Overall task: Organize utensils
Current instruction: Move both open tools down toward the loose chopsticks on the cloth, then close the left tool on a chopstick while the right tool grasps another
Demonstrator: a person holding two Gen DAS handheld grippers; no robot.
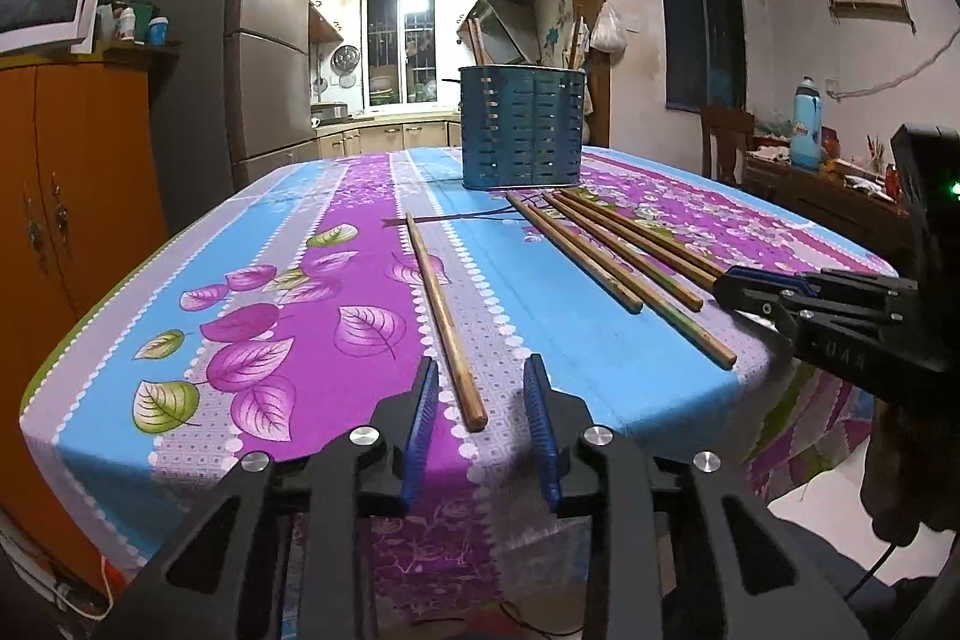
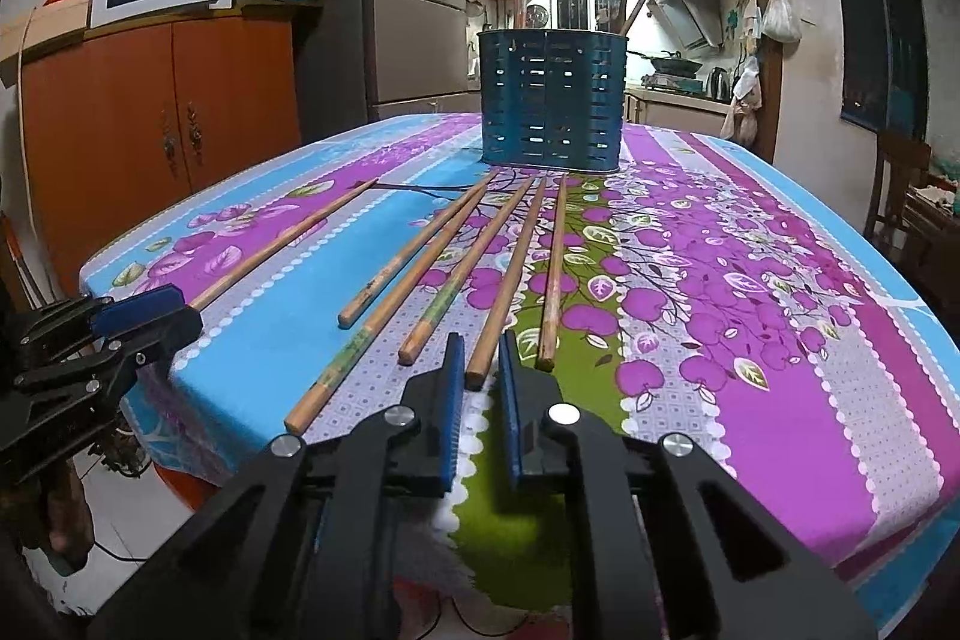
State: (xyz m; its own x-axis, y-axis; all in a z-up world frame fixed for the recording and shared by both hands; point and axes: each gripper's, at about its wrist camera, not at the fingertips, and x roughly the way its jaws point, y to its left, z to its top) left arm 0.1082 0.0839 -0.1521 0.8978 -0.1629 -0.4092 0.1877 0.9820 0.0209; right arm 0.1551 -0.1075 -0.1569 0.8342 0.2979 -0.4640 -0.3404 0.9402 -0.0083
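Both tools are hovering at the near edge of the surface (image 1: 288,244), so honestly this one's barely getting going; the blue slotted holder (image 2: 551,100) is sitting at the far end with a couple of sticks already poking out of it, looks like; the bunch of five chopsticks (image 2: 456,274) is still lying loose in front of it, and the single chopstick (image 1: 441,310) is lying off on its own; left tool (image 1: 480,400) is spread wide around that loner's near end, not gripping; right tool (image 2: 480,370) is narrower but still released, lining up on one stick's tip; I'm guessing six pickups are left.
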